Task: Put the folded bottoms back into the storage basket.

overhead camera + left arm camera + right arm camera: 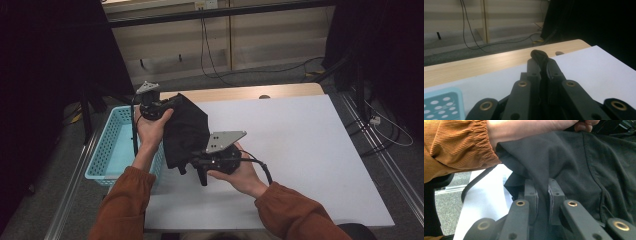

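From the high view: black cloth (186,131) held up off the white tabletop (300,150), stretched between the left tongs (167,104) at its far upper corner and the right tongs (192,162) at its near lower edge, so the long axis runs slantwise from far-left to near-right; blue basket (107,150) sitting just beside and below on the left, nearer the left hand, which looks like the direction a drop would take. From the left gripper view: left tongs (542,65) clamped together on a thin fold of the cloth (539,56), a small bunch poking out past the tips, tabletop (594,72) below and the basket corner (441,102) at lower left. From the right gripper view: right tongs (543,192) closed on the cloth (579,170), fabric draped over and between the pads, the orange sleeve (454,147) of the other arm close above
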Demonstrator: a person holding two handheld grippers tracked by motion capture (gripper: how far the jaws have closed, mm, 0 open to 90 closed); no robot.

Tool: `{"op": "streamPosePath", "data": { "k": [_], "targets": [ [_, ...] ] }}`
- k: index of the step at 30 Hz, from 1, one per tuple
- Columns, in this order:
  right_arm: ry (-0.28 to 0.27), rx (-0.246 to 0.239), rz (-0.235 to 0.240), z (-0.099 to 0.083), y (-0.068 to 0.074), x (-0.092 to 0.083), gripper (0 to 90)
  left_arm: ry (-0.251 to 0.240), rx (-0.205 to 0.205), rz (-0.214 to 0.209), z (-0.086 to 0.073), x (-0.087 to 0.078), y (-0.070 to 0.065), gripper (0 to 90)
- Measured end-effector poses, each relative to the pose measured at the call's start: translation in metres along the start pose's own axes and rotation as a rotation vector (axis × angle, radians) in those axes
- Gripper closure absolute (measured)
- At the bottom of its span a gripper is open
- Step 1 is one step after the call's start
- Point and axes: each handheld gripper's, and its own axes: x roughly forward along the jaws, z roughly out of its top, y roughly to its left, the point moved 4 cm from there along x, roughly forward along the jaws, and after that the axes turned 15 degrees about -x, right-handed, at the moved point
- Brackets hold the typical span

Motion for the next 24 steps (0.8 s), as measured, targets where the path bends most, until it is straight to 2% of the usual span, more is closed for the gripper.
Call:
{"op": "streamPosePath", "data": {
  "k": [24],
  "targets": [
    [-0.033,-0.011,0.024,0.021,-0.003,0.023,81.5,-0.031,-0.016,0.037,0.014,-0.026,0.025,83.8]
  ]
}}
